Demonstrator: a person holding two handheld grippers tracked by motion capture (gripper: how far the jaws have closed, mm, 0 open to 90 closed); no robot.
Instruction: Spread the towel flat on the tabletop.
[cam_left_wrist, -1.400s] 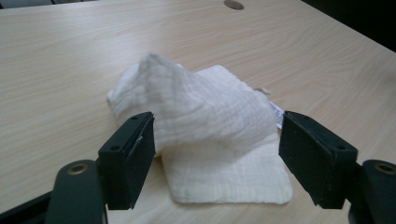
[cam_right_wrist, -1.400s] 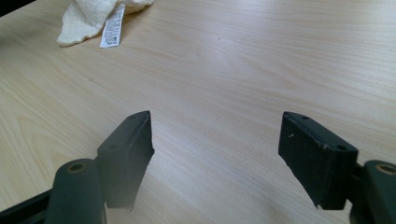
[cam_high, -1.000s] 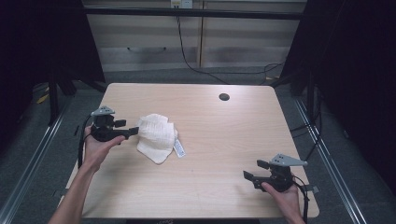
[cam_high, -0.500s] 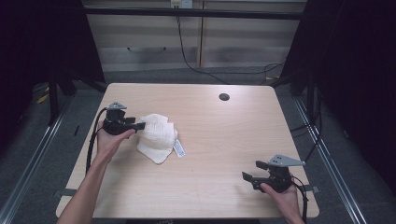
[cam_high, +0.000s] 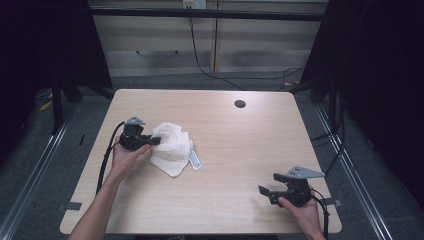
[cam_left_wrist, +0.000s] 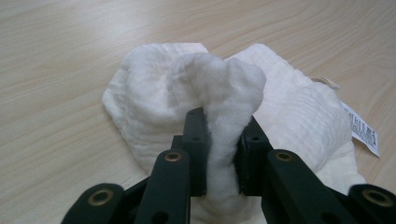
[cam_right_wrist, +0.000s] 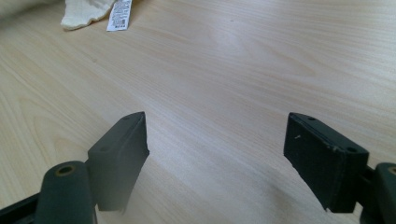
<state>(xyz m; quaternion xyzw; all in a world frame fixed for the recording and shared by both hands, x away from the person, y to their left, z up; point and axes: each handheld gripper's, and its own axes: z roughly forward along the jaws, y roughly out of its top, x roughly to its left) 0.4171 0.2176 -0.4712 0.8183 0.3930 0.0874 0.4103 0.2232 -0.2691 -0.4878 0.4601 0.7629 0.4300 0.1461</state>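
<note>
A crumpled white cloth (cam_high: 172, 147) with a printed label (cam_high: 196, 161) lies on the left half of the wooden table (cam_high: 240, 145). My left gripper (cam_high: 154, 141) is shut on a raised fold of this cloth (cam_left_wrist: 224, 93), pinched between both jaws in the left gripper view. My right gripper (cam_high: 263, 192) rests low near the table's front right, open, with bare wood between its jaws (cam_right_wrist: 215, 140). A corner of the cloth (cam_right_wrist: 84, 14) and its label (cam_right_wrist: 119, 11) show far off in the right gripper view.
A dark round grommet hole (cam_high: 240, 104) sits at the back of the table. Cables trail from both grippers. Dark floor and metal rails surround the table; a cabinet stands behind it.
My left gripper has slid right along the table onto the cloth's left edge and closed on a fold. The right gripper has stayed in place.
</note>
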